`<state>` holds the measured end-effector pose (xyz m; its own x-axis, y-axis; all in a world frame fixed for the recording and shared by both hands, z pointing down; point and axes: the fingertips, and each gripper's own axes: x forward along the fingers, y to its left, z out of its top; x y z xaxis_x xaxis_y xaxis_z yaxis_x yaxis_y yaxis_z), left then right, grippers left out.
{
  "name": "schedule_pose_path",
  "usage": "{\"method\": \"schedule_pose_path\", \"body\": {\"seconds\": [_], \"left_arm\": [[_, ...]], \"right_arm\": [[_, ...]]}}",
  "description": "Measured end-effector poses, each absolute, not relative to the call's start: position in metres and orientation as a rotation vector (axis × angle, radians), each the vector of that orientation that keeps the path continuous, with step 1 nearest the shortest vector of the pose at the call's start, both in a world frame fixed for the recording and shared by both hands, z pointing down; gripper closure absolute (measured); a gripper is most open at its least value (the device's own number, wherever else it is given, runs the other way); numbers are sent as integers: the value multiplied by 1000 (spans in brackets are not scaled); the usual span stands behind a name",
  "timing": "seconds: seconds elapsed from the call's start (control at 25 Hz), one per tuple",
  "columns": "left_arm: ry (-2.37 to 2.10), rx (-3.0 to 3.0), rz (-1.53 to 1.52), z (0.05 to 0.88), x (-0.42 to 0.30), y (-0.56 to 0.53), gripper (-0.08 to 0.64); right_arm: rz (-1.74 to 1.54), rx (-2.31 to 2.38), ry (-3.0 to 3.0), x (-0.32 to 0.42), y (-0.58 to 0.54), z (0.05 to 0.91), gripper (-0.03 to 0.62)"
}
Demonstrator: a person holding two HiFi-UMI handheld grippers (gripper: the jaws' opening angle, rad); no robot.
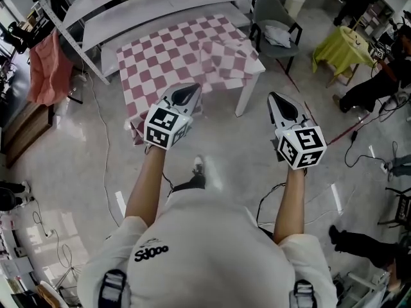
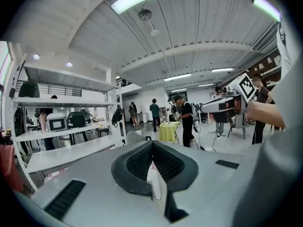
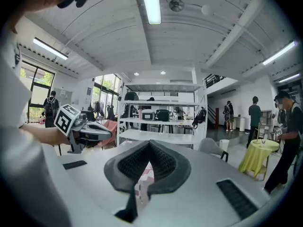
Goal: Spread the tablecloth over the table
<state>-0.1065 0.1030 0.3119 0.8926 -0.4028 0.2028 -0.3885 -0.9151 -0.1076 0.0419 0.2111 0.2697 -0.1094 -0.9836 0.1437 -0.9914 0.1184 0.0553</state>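
**A:** What takes up most of the room?

**B:** A pale, glossy floor [image 1: 64, 172]. At its far side stands a long white shelf rack [image 1: 148, 5], and a white table [image 1: 245, 98] stands just in front of the rack.

**A:** And where is the tablecloth?

**B:** The tablecloth [image 1: 167, 59], checked pink and white, lies on that table. It covers most of the top and hangs over the near left edge. On the right it looks doubled over itself and rumpled, and the table's white edge shows at that corner.

**A:** What stands around the table?

**B:** A grey chair [image 1: 273, 15] is just beside its right end. Further right is a small table [image 1: 340, 47] under a yellow-green cover. At the far left, an orange-pink sheet [image 1: 45, 66] hangs by the rack.

**A:** What about the person?

**B:** Both bare forearms reach forward from a white shirt [image 1: 212, 249], and each hand holds a tool above the floor, on the near side of the table. The left gripper [image 1: 194, 88] points at the cloth's hanging edge. The right gripper [image 1: 275, 98] is well apart from it, near the table's front leg. Each carries a marker cube [image 1: 166, 126] at its back.

**A:** Are they gripping anything?

**B:** No. In each gripper's own view the dark ribbed pads meet at the tips, pressed together with nothing between them. Neither one holds the cloth.
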Motion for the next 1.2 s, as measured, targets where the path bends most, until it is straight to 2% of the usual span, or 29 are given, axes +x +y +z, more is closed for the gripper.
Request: {"method": "schedule_pose_path", "body": {"seconds": [0.28, 0.8, 1.2], "left_arm": [[600, -3003, -365, 314, -81, 0, 532], [599, -3066, -462, 360, -62, -150, 532], [727, -3106, -552, 400, -57, -222, 532]], "right_arm": [[104, 2027, -2275, 62, 112, 259, 571], [181, 1981, -2129, 92, -47, 310, 567], [269, 1728, -2149, 97, -151, 372, 490]]}}
